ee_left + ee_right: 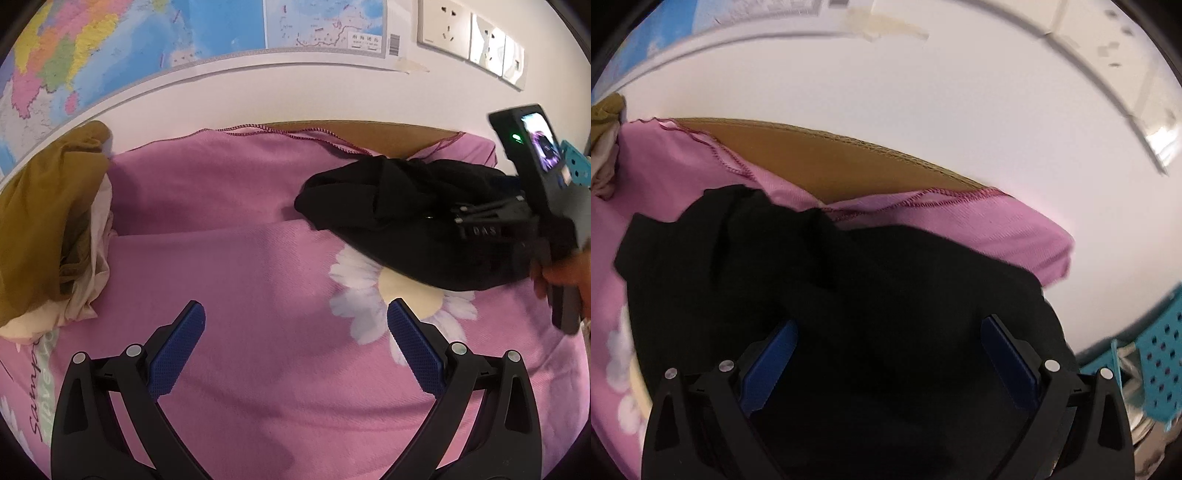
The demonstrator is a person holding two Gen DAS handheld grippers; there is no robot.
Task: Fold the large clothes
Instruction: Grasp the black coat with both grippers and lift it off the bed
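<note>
Both grippers over pink blanket [240,266], jaws apart.
Right gripper [888,354] w/ crumpled black garment [849,280] between jaws; left gripper [295,343] over bare blanket, holding nothing.

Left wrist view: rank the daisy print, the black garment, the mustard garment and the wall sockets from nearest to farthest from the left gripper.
From the left gripper, fingers open over the pink sheet:
1. Daisy print, just ahead on the right.
2. Black garment at right and mustard garment at left: too close to call.
3. Wall sockets, high on the far wall, right.
</note>
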